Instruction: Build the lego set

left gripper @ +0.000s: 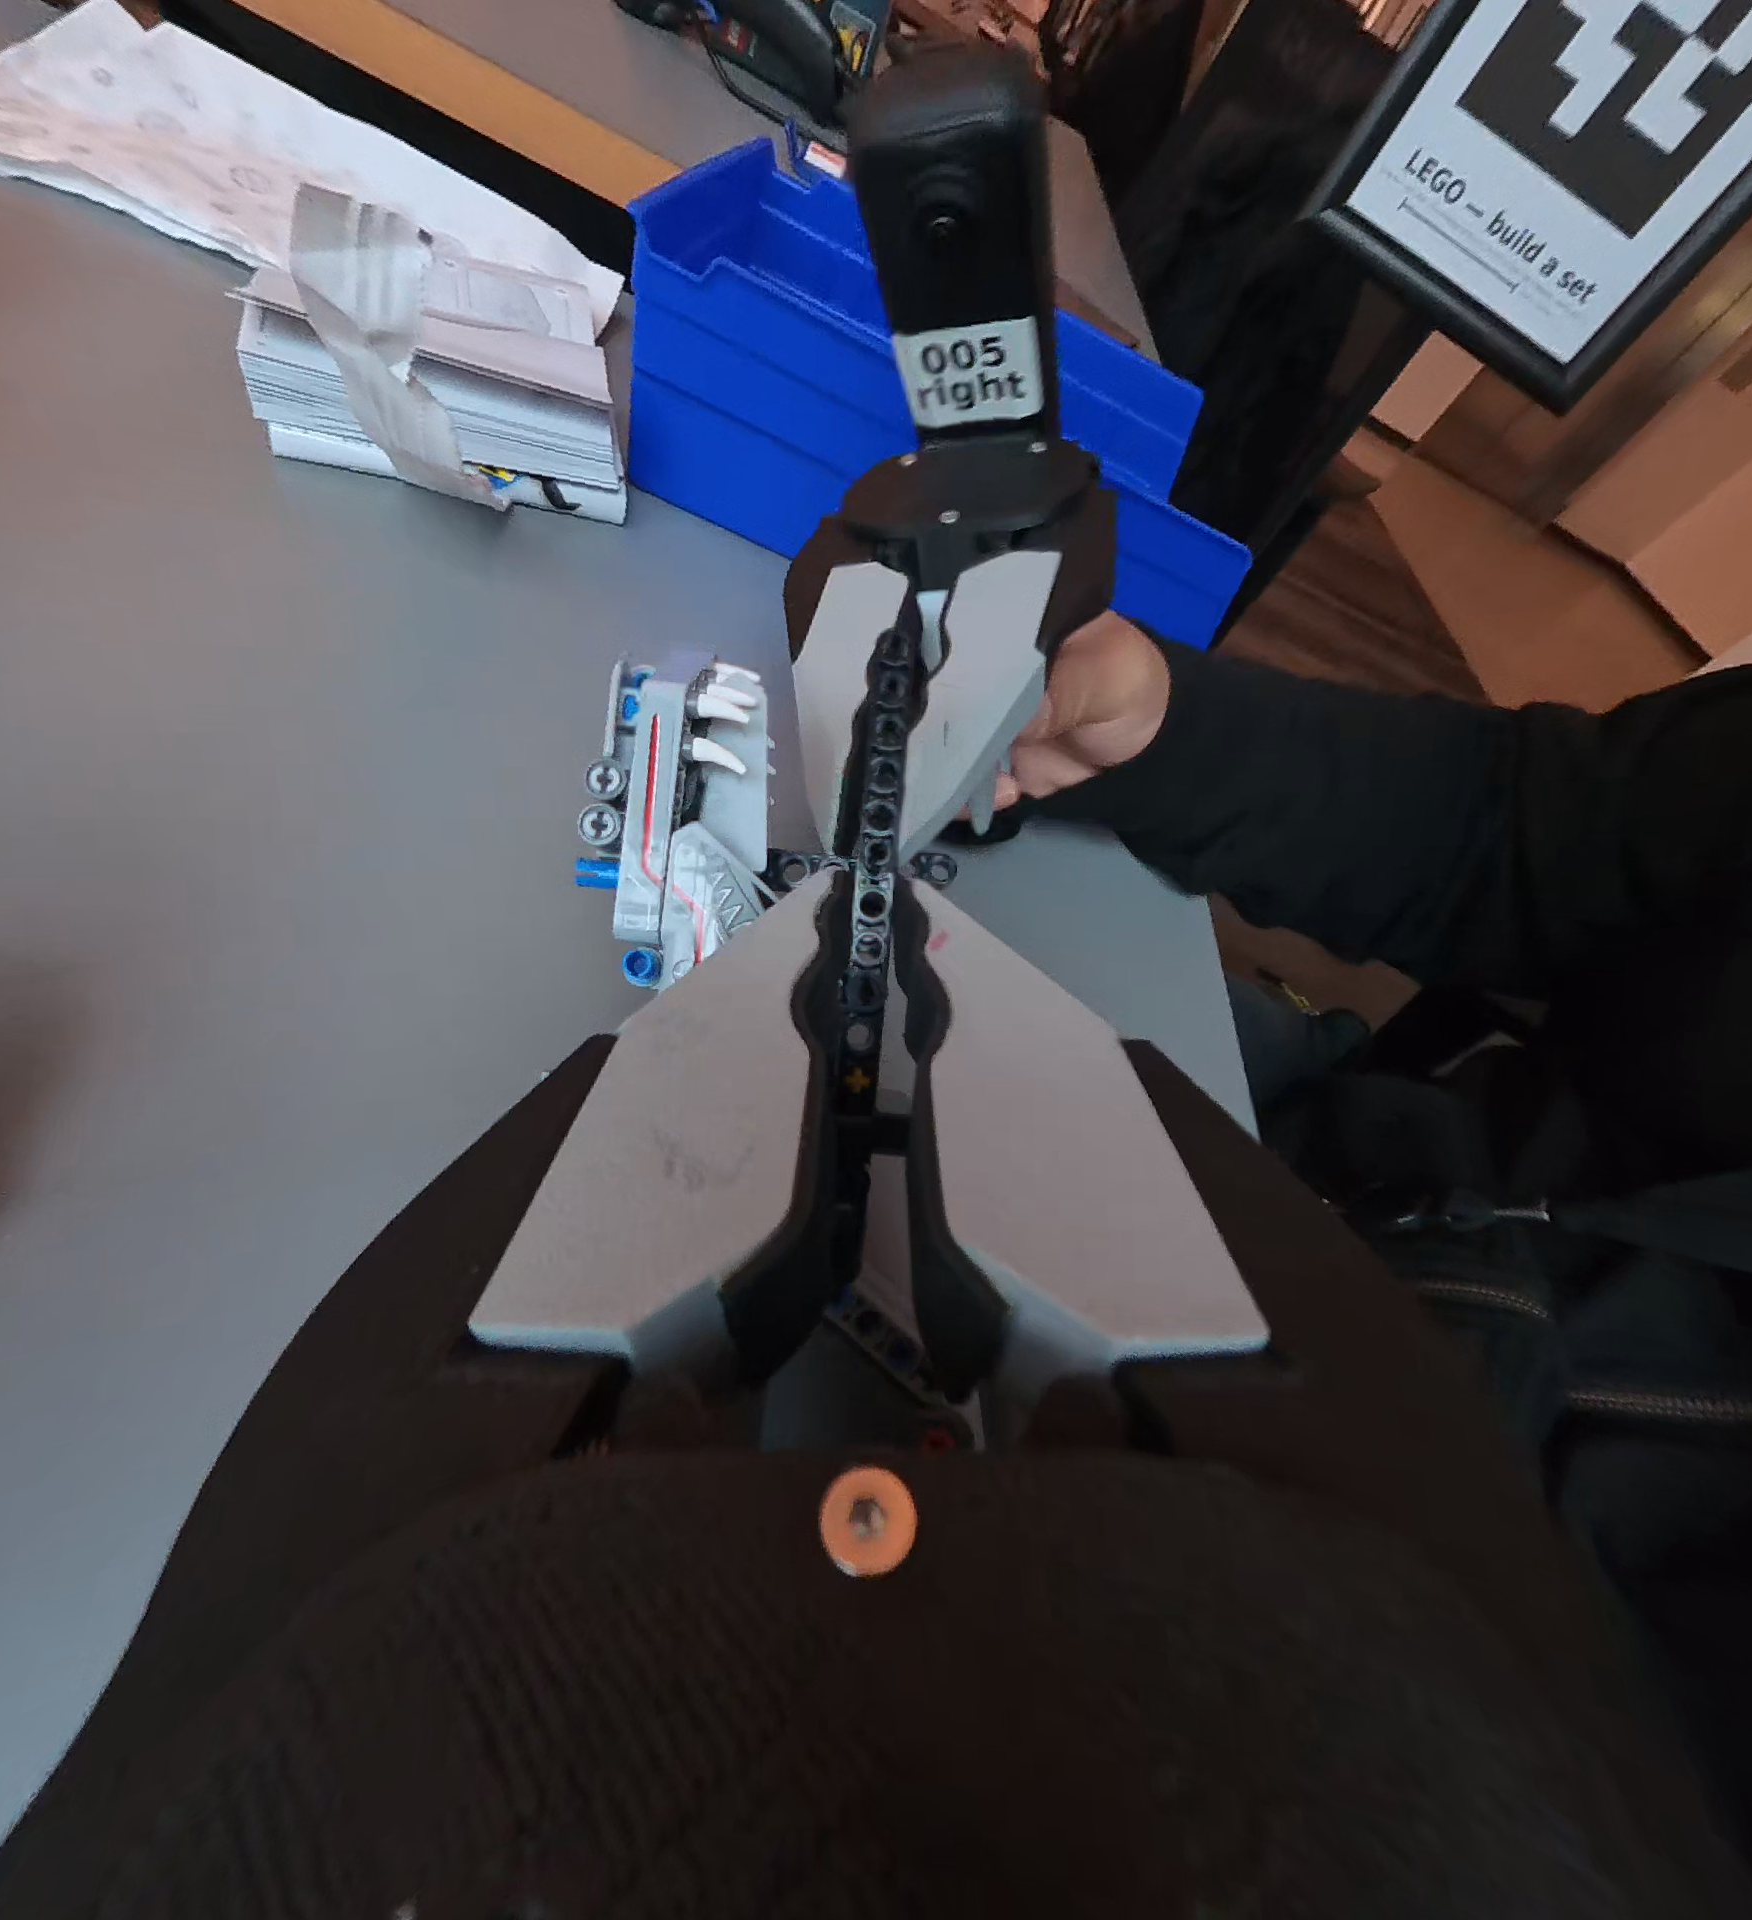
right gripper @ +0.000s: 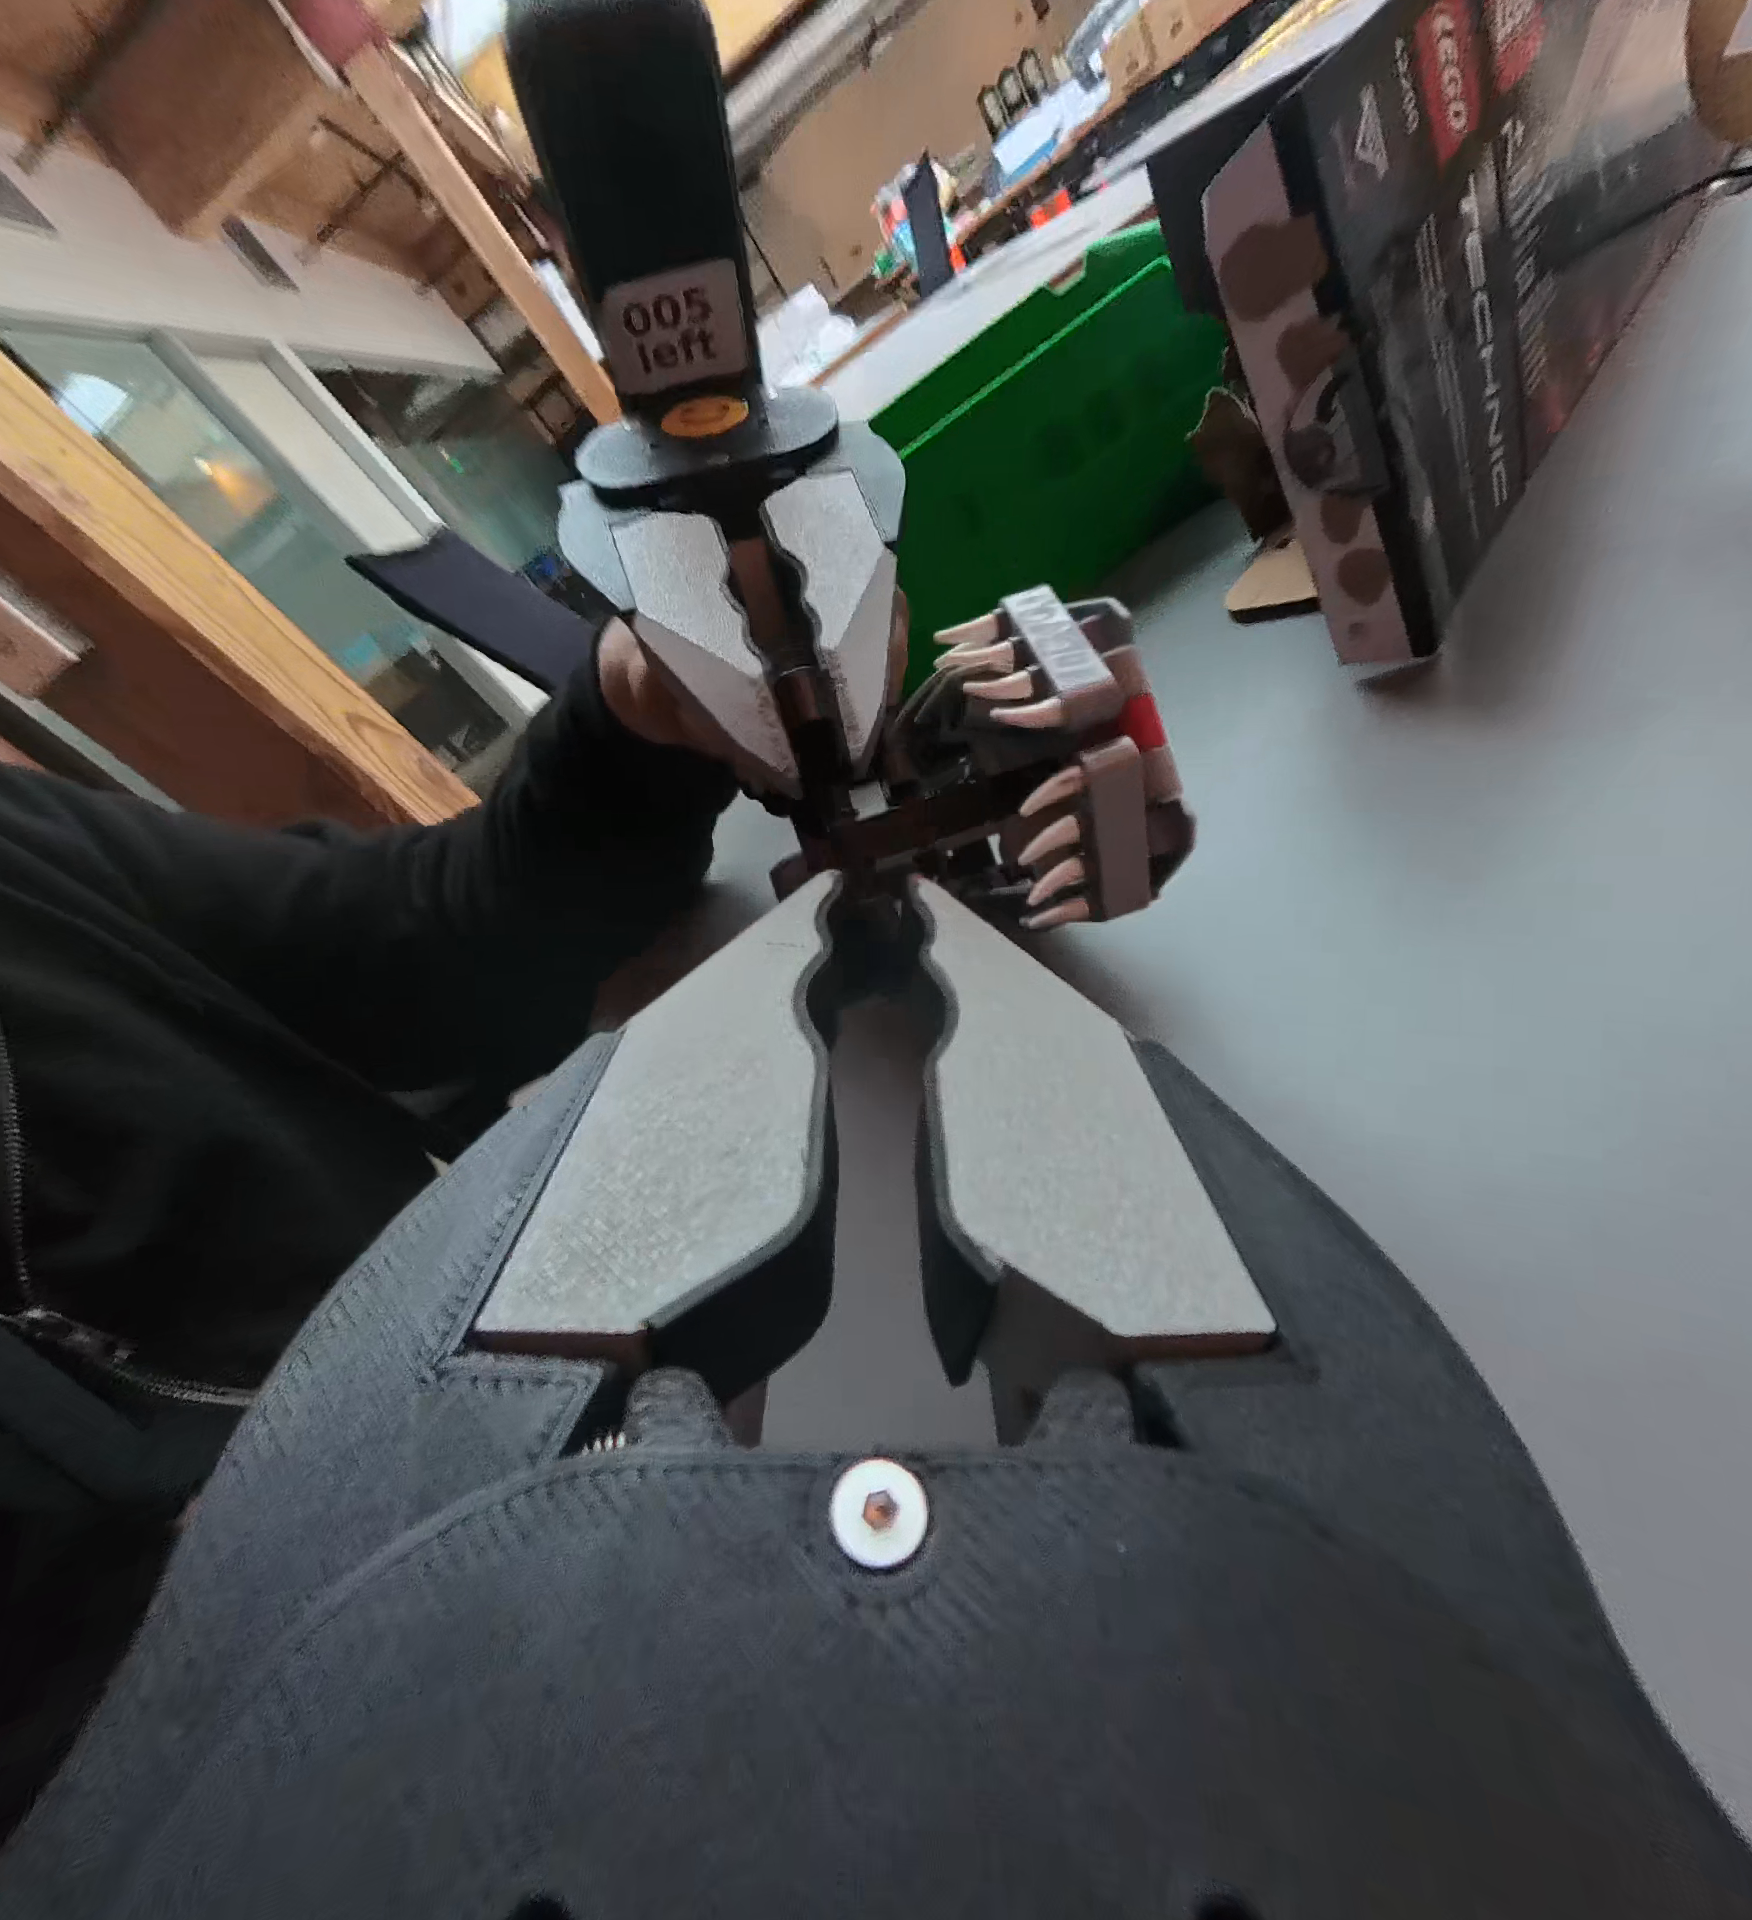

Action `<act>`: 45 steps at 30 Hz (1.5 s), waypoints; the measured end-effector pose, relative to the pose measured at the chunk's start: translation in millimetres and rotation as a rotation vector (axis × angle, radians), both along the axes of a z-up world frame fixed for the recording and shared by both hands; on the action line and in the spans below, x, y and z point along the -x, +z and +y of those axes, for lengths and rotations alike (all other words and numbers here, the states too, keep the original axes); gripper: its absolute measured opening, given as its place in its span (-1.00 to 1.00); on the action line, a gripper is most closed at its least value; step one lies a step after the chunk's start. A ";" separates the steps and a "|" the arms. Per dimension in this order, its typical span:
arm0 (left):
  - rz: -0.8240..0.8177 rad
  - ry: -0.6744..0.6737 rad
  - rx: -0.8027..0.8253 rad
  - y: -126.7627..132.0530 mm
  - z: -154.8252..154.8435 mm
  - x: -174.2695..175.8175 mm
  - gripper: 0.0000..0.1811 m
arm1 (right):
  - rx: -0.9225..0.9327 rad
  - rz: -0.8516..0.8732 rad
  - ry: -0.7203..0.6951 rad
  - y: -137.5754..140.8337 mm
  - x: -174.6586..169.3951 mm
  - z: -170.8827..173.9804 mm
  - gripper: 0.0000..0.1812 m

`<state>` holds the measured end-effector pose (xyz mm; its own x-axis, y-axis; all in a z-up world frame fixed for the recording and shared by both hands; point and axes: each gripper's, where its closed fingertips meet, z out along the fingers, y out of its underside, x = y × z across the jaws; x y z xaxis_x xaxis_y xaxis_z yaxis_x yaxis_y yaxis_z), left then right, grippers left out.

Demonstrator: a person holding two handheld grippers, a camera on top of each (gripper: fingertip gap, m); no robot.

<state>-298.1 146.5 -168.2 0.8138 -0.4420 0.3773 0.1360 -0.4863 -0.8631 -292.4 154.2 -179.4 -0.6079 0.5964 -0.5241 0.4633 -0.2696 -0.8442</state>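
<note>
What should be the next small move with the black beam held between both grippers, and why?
Probably press the black beam gently toward the grey toothed assembly. The left gripper and right gripper both clamp it, and it already sits beside that assembly.

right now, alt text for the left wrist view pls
The left gripper is shut on a long black holed lego beam, whose far end the right gripper also grips, over a grey table. A grey toothed lego model lies beside them, with a blue bin and stacked booklets behind.
</note>
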 end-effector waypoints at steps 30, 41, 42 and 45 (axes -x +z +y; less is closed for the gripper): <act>0.390 0.132 -0.092 22.8 -23.1 14.3 -1.00 | -0.129 -0.335 -0.212 -59.5 10.2 33.4 -0.95; 0.672 0.124 -0.102 2.3 -11.7 -15.5 -0.68 | -0.206 -0.215 -0.194 -36.1 14.6 9.3 -0.94; 0.768 0.174 -0.123 2.3 -5.6 -12.1 -0.70 | -0.217 -0.206 -0.194 -33.6 14.1 6.4 -0.94; 0.923 0.201 -0.141 -2.5 5.8 -19.7 -0.87 | -0.242 -0.188 -0.188 -29.9 11.5 -2.4 -0.95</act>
